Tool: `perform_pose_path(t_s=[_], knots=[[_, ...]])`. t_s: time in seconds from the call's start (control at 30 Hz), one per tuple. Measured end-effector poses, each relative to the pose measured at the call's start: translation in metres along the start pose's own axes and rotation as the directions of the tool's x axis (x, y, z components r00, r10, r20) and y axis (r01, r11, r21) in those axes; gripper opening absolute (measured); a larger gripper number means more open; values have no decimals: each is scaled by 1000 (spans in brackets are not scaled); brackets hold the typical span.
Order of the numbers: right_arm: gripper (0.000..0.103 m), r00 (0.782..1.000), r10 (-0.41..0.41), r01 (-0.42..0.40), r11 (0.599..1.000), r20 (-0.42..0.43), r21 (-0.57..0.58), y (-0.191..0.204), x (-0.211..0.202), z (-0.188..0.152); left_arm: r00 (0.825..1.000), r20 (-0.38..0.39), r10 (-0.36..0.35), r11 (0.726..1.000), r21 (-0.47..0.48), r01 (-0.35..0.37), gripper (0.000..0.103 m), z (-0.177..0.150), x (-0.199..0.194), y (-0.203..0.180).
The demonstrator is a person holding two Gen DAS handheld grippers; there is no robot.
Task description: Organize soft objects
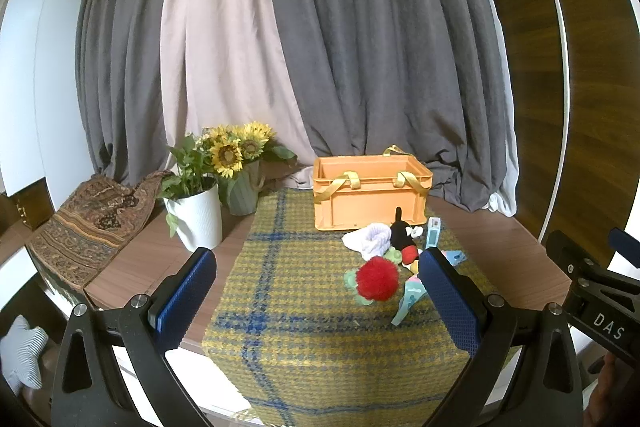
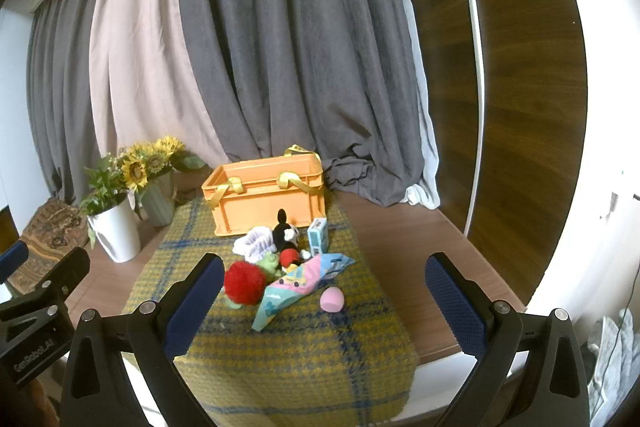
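Observation:
An orange crate point(image 1: 370, 189) point(image 2: 266, 197) with yellow ribbon handles stands at the back of the checked cloth. In front of it lies a pile of soft things: a red pompom point(image 1: 377, 278) point(image 2: 244, 283), a white knitted piece point(image 1: 370, 239) point(image 2: 254, 243), a black-and-red mouse plush point(image 1: 404, 239) point(image 2: 286, 241), a green toy point(image 2: 269, 263), a pastel fabric pouch point(image 2: 298, 285) and a pink egg-shaped thing point(image 2: 331, 299). My left gripper point(image 1: 316, 271) stands open short of the pile. Also open and holding nothing, my right gripper point(image 2: 324, 277) hangs just before the pile.
A yellow-and-blue checked cloth point(image 1: 288, 291) runs down the wooden table point(image 1: 500, 255). A white plant pot point(image 1: 198, 217) and a sunflower vase point(image 1: 242, 193) stand at the left, beside a patterned cushion point(image 1: 88, 223). A small blue box point(image 2: 319, 235) stands by the crate. Grey curtains hang behind.

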State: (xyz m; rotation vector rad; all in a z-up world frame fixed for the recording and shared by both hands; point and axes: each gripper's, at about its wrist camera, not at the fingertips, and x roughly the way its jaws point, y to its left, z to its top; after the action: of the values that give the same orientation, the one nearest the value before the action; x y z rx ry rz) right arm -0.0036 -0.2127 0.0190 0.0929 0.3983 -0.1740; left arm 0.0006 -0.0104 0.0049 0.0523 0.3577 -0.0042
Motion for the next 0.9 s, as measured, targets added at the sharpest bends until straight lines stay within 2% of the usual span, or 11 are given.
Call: perform_pose_path(t_s=[0.9], knots=[[102, 1000, 2, -2, 1000, 1, 4, -1, 2, 1, 1000, -1, -11, 1000, -1, 11, 103, 1, -1, 0]])
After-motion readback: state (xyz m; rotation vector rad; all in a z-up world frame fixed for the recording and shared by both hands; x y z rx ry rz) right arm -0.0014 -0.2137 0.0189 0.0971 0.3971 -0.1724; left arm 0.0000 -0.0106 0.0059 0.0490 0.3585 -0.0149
